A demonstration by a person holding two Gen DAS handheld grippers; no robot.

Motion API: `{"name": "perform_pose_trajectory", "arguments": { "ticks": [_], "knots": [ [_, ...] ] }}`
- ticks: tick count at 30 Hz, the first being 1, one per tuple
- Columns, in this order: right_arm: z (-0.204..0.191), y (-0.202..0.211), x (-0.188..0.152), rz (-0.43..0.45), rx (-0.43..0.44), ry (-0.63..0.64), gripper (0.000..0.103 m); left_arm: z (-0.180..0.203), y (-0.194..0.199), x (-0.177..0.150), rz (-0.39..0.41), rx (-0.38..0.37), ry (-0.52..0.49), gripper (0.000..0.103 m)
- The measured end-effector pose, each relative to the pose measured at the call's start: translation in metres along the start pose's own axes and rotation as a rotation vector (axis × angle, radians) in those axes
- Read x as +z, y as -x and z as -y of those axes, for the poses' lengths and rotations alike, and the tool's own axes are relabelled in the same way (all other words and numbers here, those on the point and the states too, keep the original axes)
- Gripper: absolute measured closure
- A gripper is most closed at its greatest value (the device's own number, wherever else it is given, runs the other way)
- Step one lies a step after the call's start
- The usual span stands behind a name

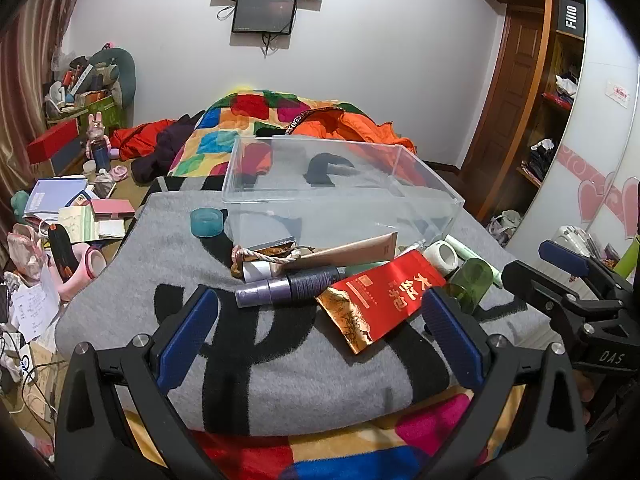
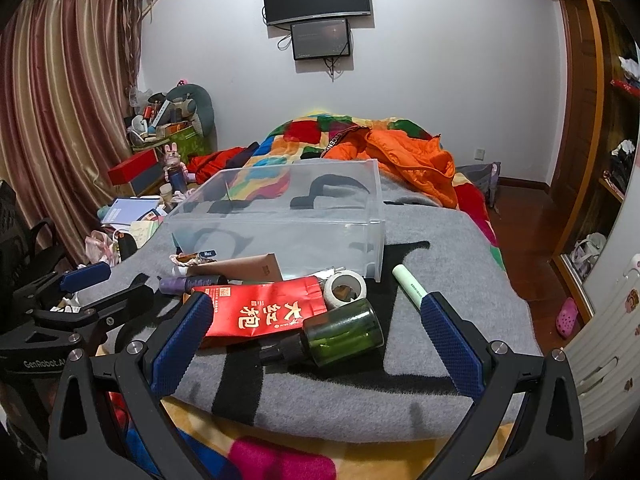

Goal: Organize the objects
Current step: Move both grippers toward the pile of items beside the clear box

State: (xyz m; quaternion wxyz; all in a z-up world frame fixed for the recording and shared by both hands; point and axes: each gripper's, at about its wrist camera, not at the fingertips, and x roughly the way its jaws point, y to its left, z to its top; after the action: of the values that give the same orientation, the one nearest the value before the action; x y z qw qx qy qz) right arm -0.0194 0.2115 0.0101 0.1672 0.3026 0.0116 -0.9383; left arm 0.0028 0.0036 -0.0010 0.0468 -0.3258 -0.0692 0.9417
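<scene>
Both tongs, left [image 1: 320, 312] and right [image 2: 316, 320], are hovering spread wide and gripping nothing above the grey blanket [image 2: 440, 392] covering the bed. A red tea packet [image 2: 264, 312], green glass bottle [image 2: 344, 336], purple spray bottle [image 1: 288, 288], tan tube [image 1: 348, 252] and white tape roll [image 2: 344, 288] are lying clustered just before the clear plastic bin [image 2: 280, 216]. A teal tape roll [image 1: 207, 222] is sitting beside the bin's left wall.
</scene>
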Motion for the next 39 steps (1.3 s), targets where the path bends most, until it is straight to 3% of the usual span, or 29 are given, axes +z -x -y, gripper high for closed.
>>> {"name": "perform_pose_trajectory", "arguments": {
  "ticks": [39],
  "knots": [
    [0.004, -0.017, -0.007, -0.053, 0.018, -0.018, 0.000, -0.015, -0.017, -0.004, -0.046, 0.004, 0.043, 0.000]
  ]
}}
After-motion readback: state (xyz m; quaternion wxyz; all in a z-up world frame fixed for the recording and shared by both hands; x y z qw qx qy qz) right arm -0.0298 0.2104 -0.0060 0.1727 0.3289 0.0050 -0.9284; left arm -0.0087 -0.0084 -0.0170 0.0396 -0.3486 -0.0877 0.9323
